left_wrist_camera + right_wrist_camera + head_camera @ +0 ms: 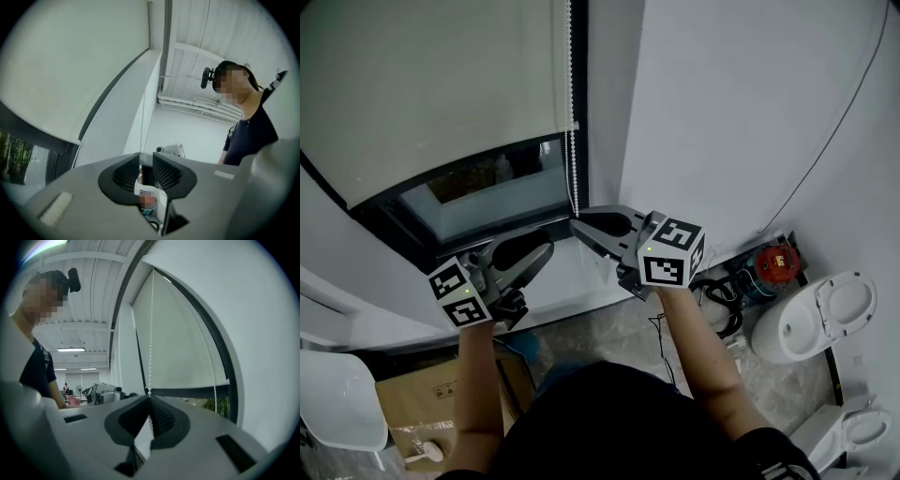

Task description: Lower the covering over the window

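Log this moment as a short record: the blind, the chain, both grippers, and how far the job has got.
blind: roller blind partly down; a strip of window glass is bare under its bottom edge
chain: bead chain hangs along the blind's right side
right: right gripper shut on the bead chain
left: left gripper jaws slightly apart, pressing on nothing
progress: window not yet fully covered

You are looking at a blind (431,84) of matt, smooth cloth. Its bead chain (573,141) is showing glossy white plastic. The left gripper (546,246) and the right gripper (575,223) are showing matt grey plastic, with ribbed pads (161,416).
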`<state>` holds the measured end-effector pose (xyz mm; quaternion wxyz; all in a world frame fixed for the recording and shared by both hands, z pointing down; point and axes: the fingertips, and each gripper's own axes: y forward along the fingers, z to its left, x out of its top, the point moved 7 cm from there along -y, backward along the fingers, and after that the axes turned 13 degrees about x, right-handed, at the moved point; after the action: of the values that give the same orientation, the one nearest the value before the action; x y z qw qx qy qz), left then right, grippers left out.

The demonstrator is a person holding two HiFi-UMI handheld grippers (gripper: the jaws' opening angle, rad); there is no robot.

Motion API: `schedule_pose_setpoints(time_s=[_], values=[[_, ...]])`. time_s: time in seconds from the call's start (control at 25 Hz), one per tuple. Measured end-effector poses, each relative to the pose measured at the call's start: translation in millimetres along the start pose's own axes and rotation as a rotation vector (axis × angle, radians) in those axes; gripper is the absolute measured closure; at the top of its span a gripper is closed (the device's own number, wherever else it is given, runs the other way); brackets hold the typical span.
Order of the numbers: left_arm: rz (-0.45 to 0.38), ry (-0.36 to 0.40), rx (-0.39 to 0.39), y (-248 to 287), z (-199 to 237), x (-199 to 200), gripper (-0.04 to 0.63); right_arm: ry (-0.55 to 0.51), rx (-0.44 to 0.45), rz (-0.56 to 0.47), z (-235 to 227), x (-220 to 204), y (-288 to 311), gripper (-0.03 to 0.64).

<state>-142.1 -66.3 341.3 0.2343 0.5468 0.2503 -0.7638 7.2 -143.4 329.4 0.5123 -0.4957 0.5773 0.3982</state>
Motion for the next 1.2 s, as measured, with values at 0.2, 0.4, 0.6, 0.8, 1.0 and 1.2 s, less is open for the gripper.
schedule_pose_setpoints(time_s=[0.2,0.4,0.6,0.8,1.0,1.2], values=[[-0.041,0.036,0.006,52,-3,39,0.522,0.013,0.000,-0.013,-20,5,-20,0.603],[-0.018,0.053,0.011,61,-12,50,0.438,0.008,0.019,-0.009,-4,3,-10,0.603],[0.019,0.083,0.005,75,-19,58,0.423,0.009,0.025,0.115,3,-23,2,0.603],[-0.015,0.077,0.048,72,-22,66,0.426,0.044,0.021,0.081,13,-35,-5,0.603],[-0.010,0.094,0.065,73,-18,74,0.431,0.030,0.006,0.248,11,-60,1,0.603],[-0.024,0.085,0.076,72,-15,78,0.486,0.061,0.026,0.215,11,-66,6,0.603]])
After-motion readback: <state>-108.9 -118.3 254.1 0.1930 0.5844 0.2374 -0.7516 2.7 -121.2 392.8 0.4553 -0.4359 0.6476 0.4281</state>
